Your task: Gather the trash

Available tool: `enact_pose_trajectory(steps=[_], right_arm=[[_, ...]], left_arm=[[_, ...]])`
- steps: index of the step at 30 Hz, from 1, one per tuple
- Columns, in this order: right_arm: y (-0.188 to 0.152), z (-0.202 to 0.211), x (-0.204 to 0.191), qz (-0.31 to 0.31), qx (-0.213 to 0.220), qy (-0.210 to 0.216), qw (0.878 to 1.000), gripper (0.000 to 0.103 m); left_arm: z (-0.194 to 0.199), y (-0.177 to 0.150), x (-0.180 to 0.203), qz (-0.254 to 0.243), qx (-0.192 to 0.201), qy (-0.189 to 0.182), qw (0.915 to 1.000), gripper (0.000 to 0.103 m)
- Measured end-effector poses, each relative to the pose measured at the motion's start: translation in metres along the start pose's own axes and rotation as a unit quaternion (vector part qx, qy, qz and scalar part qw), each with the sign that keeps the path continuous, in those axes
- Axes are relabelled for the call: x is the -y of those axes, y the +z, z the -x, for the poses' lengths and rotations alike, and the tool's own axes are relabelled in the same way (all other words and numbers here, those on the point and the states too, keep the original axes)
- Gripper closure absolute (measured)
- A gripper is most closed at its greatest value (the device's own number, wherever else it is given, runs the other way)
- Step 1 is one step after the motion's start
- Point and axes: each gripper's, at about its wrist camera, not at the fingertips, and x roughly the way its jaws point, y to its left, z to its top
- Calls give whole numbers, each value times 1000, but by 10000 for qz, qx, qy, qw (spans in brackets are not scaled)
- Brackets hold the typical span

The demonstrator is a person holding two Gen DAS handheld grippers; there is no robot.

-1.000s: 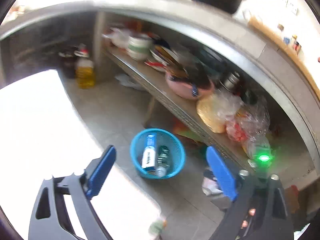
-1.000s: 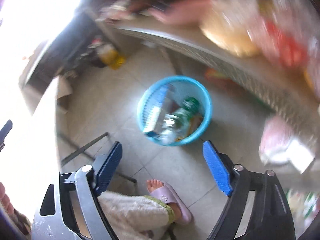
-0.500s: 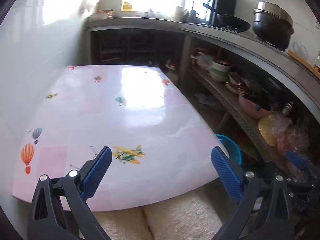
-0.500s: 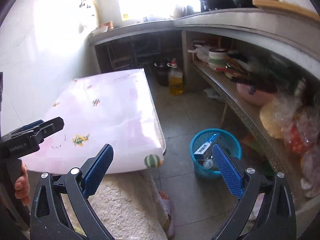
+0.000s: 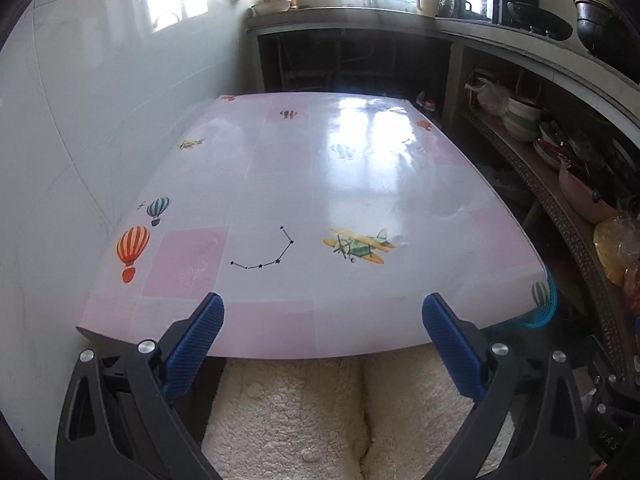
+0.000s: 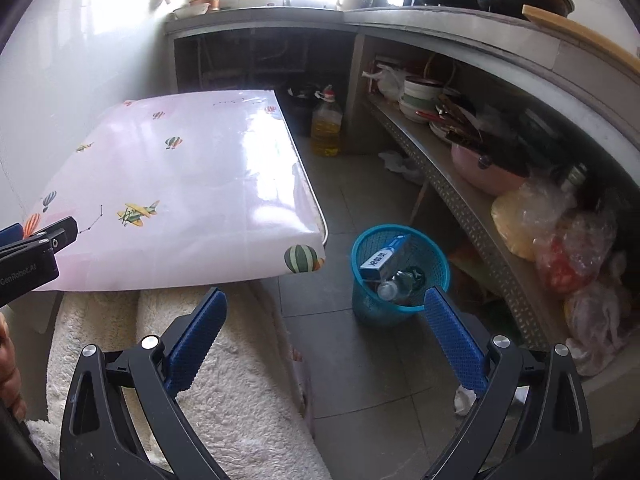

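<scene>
A blue mesh trash basket (image 6: 400,276) stands on the floor right of the table, holding a white and blue box (image 6: 382,258), a clear plastic bottle (image 6: 394,284) and other trash. Its rim peeks past the table's corner in the left wrist view (image 5: 546,306). My left gripper (image 5: 322,334) is open and empty at the table's near edge. My right gripper (image 6: 324,334) is open and empty above the person's lap and the floor, short of the basket. The pink table (image 5: 320,200) carries only printed balloons and planes.
A shelf (image 6: 480,216) along the right holds bowls, a pink pot (image 6: 484,168) and plastic bags (image 6: 560,232). An oil bottle (image 6: 326,126) stands on the floor behind the table. Crumpled white paper (image 6: 464,398) lies on the floor by my right finger. A fleecy lap (image 5: 320,412) lies below.
Both grippers have pulled up and back from over the basket. The left one now faces the table top; the right one faces the table corner and basket from farther away.
</scene>
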Motion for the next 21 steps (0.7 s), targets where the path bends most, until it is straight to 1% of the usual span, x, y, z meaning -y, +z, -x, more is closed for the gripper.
enact_pose_trajectory(steps=[5, 12, 16, 21], right_arm=[[-2, -5, 6, -86, -126, -46, 9999, 8], [-6, -7, 18, -302, -204, -152, 9992, 8], [-9, -7, 24, -394, -238, -173, 9988, 8], [-8, -6, 29, -453, -241, -203, 9985, 8]], left_arm=[[1, -9, 7, -27, -167, 150, 9997, 6], [-1, -9, 8, 7, -233, 436, 9988, 6], [-2, -9, 11, -2, -296, 451, 9985, 6], [-1, -10, 16, -80, -283, 447, 9986, 6]])
